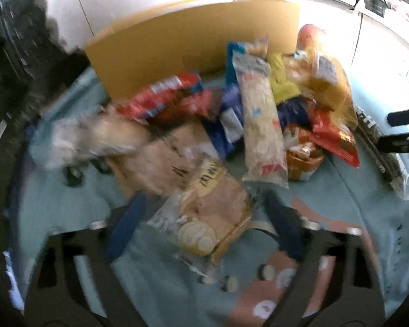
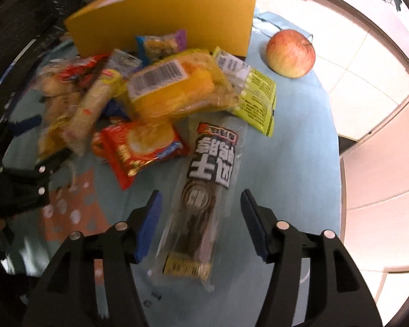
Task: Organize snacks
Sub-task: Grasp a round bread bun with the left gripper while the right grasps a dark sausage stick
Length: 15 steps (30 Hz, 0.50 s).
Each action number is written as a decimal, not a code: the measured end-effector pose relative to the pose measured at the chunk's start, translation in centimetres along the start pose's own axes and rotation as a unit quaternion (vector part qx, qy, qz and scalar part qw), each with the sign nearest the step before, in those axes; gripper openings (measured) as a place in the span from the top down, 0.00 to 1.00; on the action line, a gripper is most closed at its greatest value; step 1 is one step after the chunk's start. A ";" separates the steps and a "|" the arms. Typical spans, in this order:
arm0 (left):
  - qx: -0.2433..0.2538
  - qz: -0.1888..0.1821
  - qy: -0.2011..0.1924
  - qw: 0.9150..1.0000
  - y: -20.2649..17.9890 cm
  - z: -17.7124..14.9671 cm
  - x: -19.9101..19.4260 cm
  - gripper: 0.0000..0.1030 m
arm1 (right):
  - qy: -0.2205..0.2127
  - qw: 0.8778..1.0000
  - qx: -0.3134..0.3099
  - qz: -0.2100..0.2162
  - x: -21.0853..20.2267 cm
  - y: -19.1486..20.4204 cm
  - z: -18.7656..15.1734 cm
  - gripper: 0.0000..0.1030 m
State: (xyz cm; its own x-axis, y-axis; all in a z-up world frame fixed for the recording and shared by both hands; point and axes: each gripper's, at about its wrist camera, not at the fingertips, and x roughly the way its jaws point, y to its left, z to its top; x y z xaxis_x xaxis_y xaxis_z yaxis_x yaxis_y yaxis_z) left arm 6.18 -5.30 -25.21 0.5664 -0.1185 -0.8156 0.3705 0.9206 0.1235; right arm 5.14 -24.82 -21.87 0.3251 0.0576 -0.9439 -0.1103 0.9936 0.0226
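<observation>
A heap of snack packets lies on a teal cloth [image 2: 291,136] in front of a yellow box [image 2: 163,21]. My left gripper [image 1: 205,199] is open, and a clear bag of tan pastry [image 1: 212,218] lies between its blue pads with gaps on both sides. In the right wrist view my right gripper [image 2: 201,193] stands open astride a long dark packet with white lettering [image 2: 204,190]; neither pad touches it. The heap includes a long white packet [image 1: 261,125], a red packet [image 2: 139,150], and a yellow packet with a barcode [image 2: 171,90]. The left wrist view is blurred.
A red-yellow apple [image 2: 290,53] rests on the cloth to the right of the box. A yellow-green sachet [image 2: 256,100] lies beside the heap. The round table's edge curves along the right, with pale floor tiles [image 2: 368,95] beyond. An orange patterned patch [image 2: 73,207] marks the cloth.
</observation>
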 end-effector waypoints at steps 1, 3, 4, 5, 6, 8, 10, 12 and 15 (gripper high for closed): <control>-0.009 -0.008 0.003 1.000 0.2 -0.1 -0.1 0.35 | 0.030 0.999 0.010 0.012 1.4 -0.3 -0.1 0.50; -0.026 -0.032 0.008 0.999 0.7 -0.3 -0.5 0.48 | 0.034 0.999 0.012 0.014 1.7 -0.6 -0.4 0.61; -0.041 -0.047 0.008 0.998 1.2 -0.6 -1.1 0.55 | 0.037 0.999 0.005 0.024 1.5 -0.6 -0.5 0.65; -0.053 -0.060 0.007 0.997 1.6 -1.0 -1.6 0.59 | 0.039 0.999 0.005 0.031 1.3 -0.7 -0.8 0.66; -0.067 -0.077 0.005 0.995 2.1 -1.5 -2.2 0.63 | 0.041 0.999 0.004 0.036 1.1 -0.7 -0.9 0.68; -0.080 -0.091 0.009 0.993 2.7 -2.7 -3.2 0.63 | 0.043 0.998 0.002 0.044 0.8 -0.7 -1.6 0.69; -0.089 -0.100 0.016 0.991 3.0 -3.9 -3.8 0.63 | 0.045 0.998 -0.001 0.050 0.6 -0.7 -2.3 0.69; -0.091 -0.104 0.017 0.990 2.9 -4.7 -4.2 0.63 | 0.046 0.998 -0.008 0.051 0.5 -0.4 -2.7 0.69; -0.085 -0.103 0.021 0.991 2.7 -5.0 -4.1 0.58 | 0.053 0.997 -0.008 0.059 0.4 -0.2 -2.9 0.66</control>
State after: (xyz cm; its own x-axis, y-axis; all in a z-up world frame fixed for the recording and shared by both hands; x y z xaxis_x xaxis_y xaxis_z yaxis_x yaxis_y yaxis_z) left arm 1.22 -0.51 -24.37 0.4587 -0.2973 -0.8373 0.3439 0.9283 -0.1413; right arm 2.56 -25.30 -23.18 0.2078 0.1629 -0.9645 -0.1577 0.9787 0.1314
